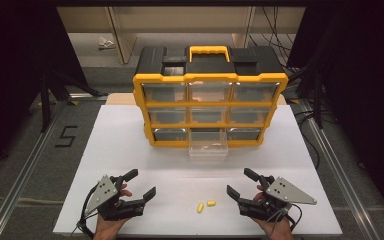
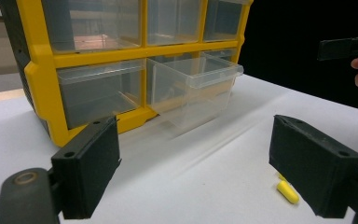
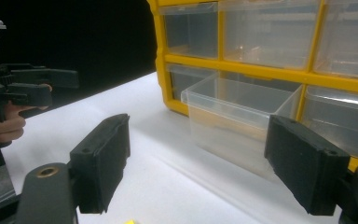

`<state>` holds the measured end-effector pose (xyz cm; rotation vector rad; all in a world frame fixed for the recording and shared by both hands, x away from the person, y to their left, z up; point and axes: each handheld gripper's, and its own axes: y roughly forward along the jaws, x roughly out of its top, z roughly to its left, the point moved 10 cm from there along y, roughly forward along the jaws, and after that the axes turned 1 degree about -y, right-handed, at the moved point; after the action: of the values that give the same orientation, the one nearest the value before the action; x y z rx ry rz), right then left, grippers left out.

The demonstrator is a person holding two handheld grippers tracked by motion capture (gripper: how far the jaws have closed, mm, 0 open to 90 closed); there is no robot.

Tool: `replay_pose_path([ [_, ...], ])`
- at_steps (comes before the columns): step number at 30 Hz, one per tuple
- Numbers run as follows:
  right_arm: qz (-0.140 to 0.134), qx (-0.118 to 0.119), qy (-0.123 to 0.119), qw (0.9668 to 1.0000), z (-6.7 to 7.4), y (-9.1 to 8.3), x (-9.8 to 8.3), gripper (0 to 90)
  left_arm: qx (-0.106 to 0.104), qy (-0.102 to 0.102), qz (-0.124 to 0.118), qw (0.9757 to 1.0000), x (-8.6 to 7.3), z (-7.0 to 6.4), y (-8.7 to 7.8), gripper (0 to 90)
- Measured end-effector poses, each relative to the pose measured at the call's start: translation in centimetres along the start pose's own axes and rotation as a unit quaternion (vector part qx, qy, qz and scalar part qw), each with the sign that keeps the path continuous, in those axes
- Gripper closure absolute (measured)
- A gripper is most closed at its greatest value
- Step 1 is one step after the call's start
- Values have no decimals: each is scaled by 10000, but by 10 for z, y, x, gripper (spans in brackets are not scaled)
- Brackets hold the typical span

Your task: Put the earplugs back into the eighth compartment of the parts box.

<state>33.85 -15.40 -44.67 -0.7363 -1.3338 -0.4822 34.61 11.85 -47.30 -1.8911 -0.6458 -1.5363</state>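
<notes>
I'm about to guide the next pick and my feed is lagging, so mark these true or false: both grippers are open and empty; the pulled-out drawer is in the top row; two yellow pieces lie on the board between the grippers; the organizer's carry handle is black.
1. Both the left gripper and the right gripper are open and empty. True.
2. The pulled-out clear drawer is in the top row of the yellow organizer. False: it is the middle drawer of the bottom row.
3. Two yellow pieces lie on the white board between the grippers. True.
4. The carry handle is black. False: it is yellow.
</notes>
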Motion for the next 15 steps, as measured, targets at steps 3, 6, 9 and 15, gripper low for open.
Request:
replay_pose_path([
  [3,25,30,-5,10000,0,0,0,231,-14,-31,0,10000,0,0,0,157],
  [6,42,52,6,10000,0,1,0,231,-8,-24,12,10000,0,0,0,156],
  [9,131,131,-58,9998,2,2,1,234,2,-24,0,10000,0,0,0,156],
  [15,516,231,-253,9981,8,8,-5,230,3,-15,19,10000,-1,0,0,156],
])
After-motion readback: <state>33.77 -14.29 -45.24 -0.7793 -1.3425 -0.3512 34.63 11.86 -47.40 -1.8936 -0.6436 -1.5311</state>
